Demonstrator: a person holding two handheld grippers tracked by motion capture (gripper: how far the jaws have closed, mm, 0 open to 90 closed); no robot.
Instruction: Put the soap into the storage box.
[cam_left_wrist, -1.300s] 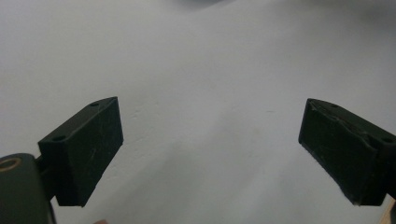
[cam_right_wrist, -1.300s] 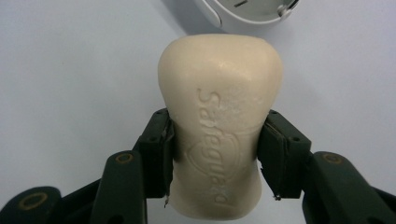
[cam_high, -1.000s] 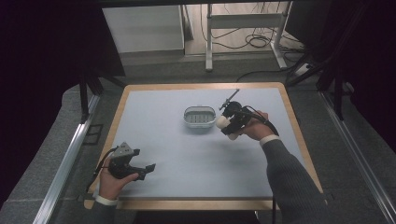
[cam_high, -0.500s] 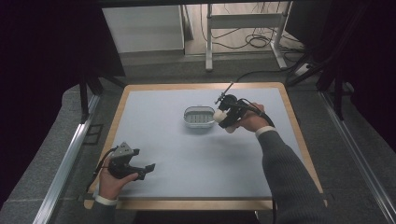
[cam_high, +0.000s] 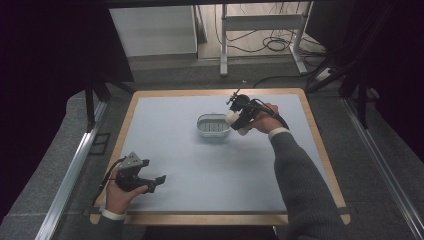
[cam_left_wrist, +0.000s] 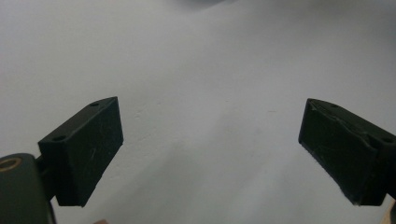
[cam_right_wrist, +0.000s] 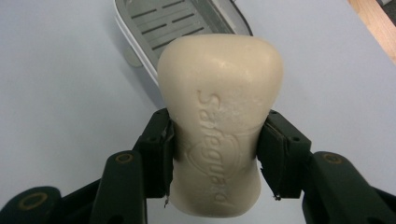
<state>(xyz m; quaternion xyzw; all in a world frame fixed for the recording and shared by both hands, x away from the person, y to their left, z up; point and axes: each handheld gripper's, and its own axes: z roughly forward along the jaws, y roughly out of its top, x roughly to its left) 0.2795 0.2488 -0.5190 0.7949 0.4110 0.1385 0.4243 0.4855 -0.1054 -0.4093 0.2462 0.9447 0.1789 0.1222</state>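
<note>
A cream bar of soap (cam_right_wrist: 219, 116) with raised lettering is clamped between the black jaws of my right gripper (cam_right_wrist: 215, 154). In the high view the soap (cam_high: 231, 118) and the right gripper (cam_high: 239, 119) hang just right of a grey slotted soap dish (cam_high: 213, 126) at the table's centre back. The dish (cam_right_wrist: 177, 23) lies just beyond the soap in the right gripper view. My left gripper (cam_high: 156, 182) rests low near the front left of the table, its jaws spread wide. Nothing lies between the left gripper's fingers (cam_left_wrist: 86, 149), just the pale mat.
A pale blue mat (cam_high: 200, 165) covers the wooden table, whose rim (cam_high: 320, 145) shows around it. A grey-sleeved forearm (cam_high: 300, 185) crosses the right half. Metal rails (cam_high: 70, 170) flank the table, and cables (cam_high: 280, 45) lie on the floor behind.
My right gripper has carried the soap up and leftward, from the dish's right front to its right rim. The left gripper has stayed put.
</note>
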